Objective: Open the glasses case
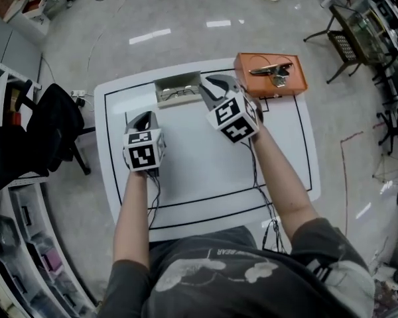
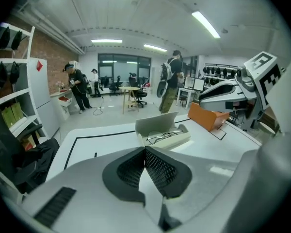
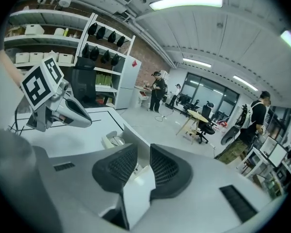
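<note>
beige case (image 1: 178,89) beside right hand-held gripper (image 1: 211,85)

Pale beige rectangular glasses case (image 1: 178,89) lies open w/ lid up, glasses (image 1: 177,93) inside, at far edge of white counter (image 1: 205,171).

Overhead cam, two low (shared table (image 1: 205,171)).

Only small print on the person's dark shirt (image 1: 209,252), well behind the right gripper (image 1: 215,86), seems to read "BEAR"; nothing else is legible.
</note>
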